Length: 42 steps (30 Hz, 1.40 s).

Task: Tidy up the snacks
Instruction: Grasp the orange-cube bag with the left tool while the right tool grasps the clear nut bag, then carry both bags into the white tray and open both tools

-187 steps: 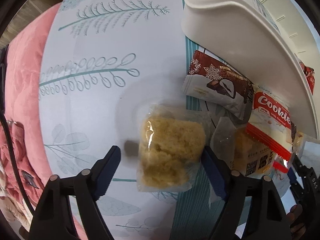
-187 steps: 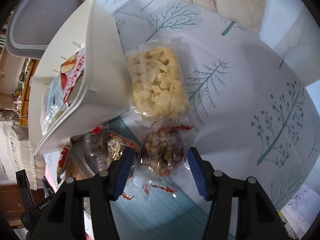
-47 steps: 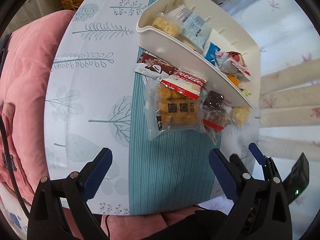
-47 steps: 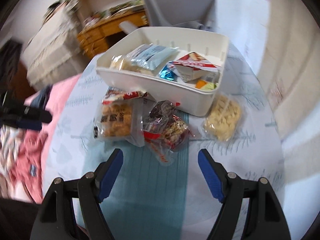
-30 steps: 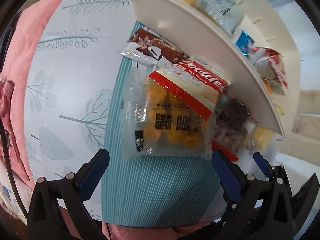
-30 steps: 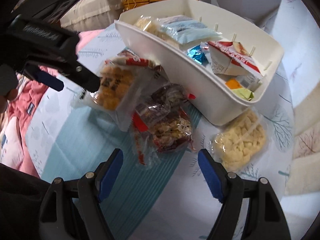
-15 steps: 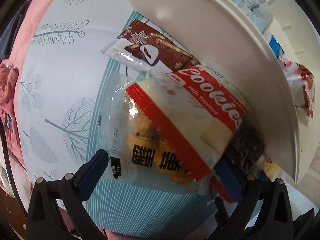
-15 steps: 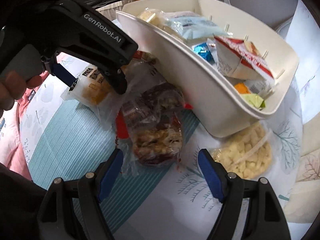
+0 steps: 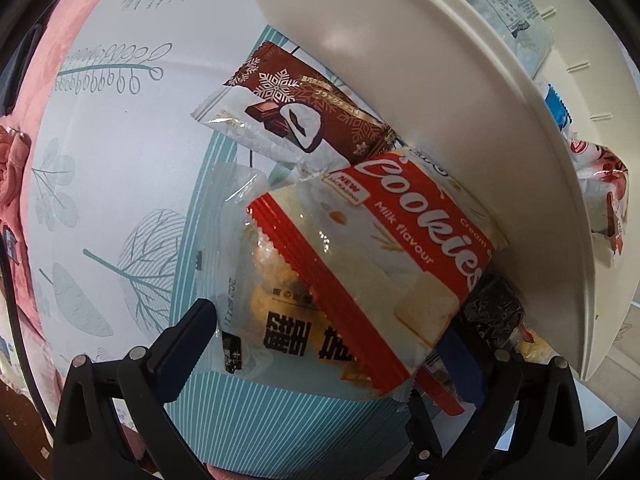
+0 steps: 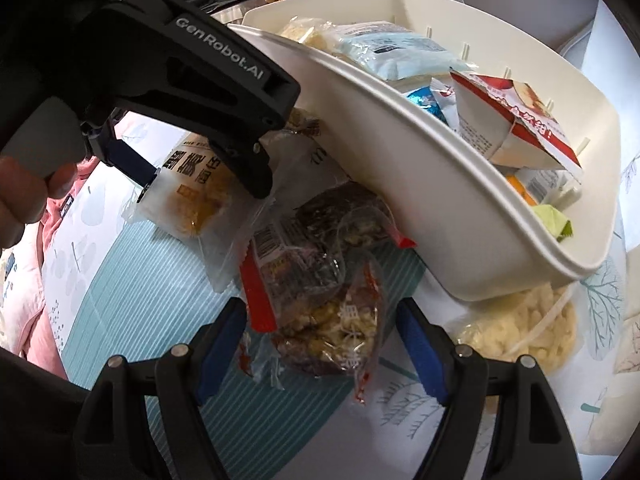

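Both grippers are brought lower and closer to the loose snacks. The left gripper (image 9: 332, 336) is spread wide around the clear cake packet (image 9: 280, 320), best closed squarely, cookies pack (image 9: 384, 248) avoided. The right gripper (image 10: 320, 336) is spread around the nut bar packet (image 10: 332, 320), beside the white bin (image 10: 400, 168).

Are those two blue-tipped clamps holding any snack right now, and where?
Neither grips anything: left gripper straddles the clear bag of golden puffs; right gripper straddles a nut-bar packet.

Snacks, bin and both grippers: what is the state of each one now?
Left gripper: open, straddling the cookies.
Right gripper: open, straddling the nut bar.
Bin: partly filled.
Cookies: sealed, atop another pack.
Chocolate pie: sealed, beside the bin.
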Each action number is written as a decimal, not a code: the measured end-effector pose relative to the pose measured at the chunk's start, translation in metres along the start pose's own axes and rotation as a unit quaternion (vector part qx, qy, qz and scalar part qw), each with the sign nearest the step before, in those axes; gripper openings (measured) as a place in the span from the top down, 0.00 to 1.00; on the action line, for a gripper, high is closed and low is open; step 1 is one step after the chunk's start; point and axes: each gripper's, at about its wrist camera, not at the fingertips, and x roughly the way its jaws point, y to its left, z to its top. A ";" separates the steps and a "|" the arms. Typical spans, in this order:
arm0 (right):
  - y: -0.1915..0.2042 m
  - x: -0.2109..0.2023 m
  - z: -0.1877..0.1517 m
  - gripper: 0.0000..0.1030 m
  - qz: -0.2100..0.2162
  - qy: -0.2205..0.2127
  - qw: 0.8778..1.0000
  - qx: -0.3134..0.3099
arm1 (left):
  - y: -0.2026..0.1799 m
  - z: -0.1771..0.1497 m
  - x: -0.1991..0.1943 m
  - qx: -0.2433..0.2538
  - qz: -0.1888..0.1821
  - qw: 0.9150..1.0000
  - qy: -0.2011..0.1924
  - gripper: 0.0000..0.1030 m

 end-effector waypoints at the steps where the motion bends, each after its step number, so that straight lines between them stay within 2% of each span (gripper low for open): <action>1: 0.001 -0.003 -0.003 0.27 -0.002 -0.001 1.000 0.000 | 0.002 0.001 0.002 -0.002 -0.004 1.000 0.000 0.00; 3: 0.002 -0.005 -0.005 0.34 -0.004 -0.003 1.000 0.001 | 0.005 0.001 0.004 -0.005 -0.006 1.000 0.000 0.00; 6: 0.001 -0.008 -0.007 0.51 0.004 -0.003 1.000 0.003 | 0.003 0.002 0.003 0.000 -0.005 1.000 -0.007 0.04; 8: -0.001 -0.010 -0.008 0.56 0.007 0.000 1.000 0.010 | 0.003 0.000 0.003 0.001 -0.006 1.000 -0.013 0.07; 15: -0.003 -0.011 -0.008 0.57 0.014 0.019 0.999 0.035 | 0.016 -0.008 -0.008 -0.008 -0.029 0.999 -0.021 0.22; 21: 0.006 -0.010 -0.011 0.58 0.022 0.043 0.998 0.051 | 0.053 -0.028 -0.003 -0.029 -0.028 0.999 0.013 0.23; 25: 0.016 -0.012 -0.016 0.58 0.049 0.059 0.994 0.079 | 0.083 -0.046 -0.003 -0.046 -0.029 0.998 0.040 0.23; 28: 0.025 -0.016 -0.016 0.58 0.088 0.051 0.990 0.098 | 0.106 -0.058 -0.009 -0.053 -0.026 0.997 0.046 0.23; 32: 0.044 -0.021 -0.007 0.58 0.102 0.040 0.990 0.091 | 0.132 -0.067 -0.023 -0.063 -0.029 0.997 0.044 0.22; 35: 0.062 -0.028 0.003 0.58 0.115 0.020 0.990 0.082 | 0.147 -0.070 -0.041 -0.060 -0.029 0.997 0.030 0.22; 38: 0.077 -0.037 0.016 0.58 0.125 -0.002 0.989 0.073 | 0.140 -0.080 -0.071 -0.055 -0.030 0.998 0.011 0.22; 42: 0.087 -0.052 0.033 0.58 0.127 -0.032 0.989 0.069 | 0.150 -0.071 -0.107 -0.038 -0.040 0.998 -0.018 0.22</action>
